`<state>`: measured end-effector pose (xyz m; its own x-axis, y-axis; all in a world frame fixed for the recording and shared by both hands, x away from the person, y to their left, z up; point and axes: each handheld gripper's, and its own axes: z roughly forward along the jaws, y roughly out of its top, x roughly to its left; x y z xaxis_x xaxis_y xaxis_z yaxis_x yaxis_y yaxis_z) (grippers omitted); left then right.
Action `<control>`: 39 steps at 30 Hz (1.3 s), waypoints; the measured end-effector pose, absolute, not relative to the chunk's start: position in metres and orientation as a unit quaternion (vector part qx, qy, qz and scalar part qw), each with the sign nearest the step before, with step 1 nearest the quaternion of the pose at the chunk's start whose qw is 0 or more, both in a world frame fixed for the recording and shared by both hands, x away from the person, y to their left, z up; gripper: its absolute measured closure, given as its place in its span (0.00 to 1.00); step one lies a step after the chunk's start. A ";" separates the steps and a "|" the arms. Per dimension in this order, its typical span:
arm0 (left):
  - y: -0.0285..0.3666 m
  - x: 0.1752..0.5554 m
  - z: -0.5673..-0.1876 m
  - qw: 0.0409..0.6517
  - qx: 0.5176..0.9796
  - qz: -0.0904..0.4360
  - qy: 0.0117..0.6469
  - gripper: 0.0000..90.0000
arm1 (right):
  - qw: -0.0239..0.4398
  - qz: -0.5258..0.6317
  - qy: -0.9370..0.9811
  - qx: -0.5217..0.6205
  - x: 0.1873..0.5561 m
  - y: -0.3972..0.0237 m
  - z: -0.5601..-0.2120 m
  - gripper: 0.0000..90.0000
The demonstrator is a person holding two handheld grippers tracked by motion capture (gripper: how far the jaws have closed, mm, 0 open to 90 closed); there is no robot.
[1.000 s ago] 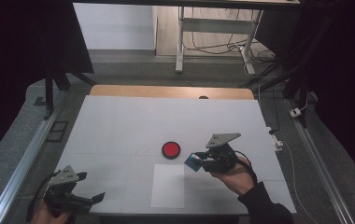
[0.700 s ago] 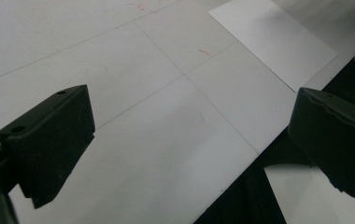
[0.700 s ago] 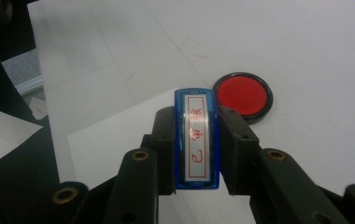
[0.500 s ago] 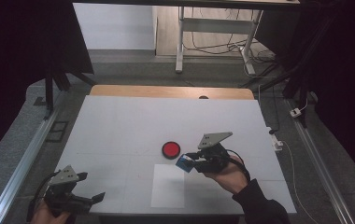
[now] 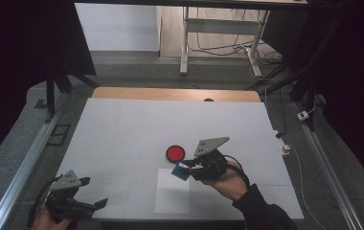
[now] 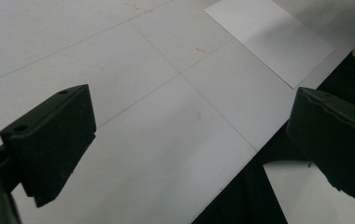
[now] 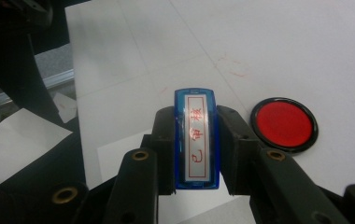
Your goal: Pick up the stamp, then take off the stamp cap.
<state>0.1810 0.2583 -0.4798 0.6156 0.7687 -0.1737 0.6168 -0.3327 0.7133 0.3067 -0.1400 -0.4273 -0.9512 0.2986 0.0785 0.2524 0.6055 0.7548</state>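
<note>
Right gripper view: right gripper (image 7: 195,140) jaws clamp the blue stamp (image 7: 196,140) by its long flat sides above the paper sheet (image 5: 172,191), beside the red ink pad (image 7: 284,124); likely light, rigid, smooth plastic. Left gripper (image 6: 189,135) jaws wide, empty.

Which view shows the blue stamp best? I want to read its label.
The right gripper view: the blue stamp sits close, label up, clamped in the right gripper. The high view shows it small; the left gripper view shows table and paper.
</note>
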 end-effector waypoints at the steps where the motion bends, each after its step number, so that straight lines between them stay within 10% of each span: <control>1: 0.258 0.181 -0.480 0.389 0.810 0.097 0.427 0.02 | 0.028 0.416 0.896 0.150 0.307 -0.139 -0.427 0.78; 39: 0.233 0.209 -0.477 0.412 0.823 0.080 0.383 0.00 | 0.026 0.423 0.895 0.135 0.308 -0.146 -0.422 0.78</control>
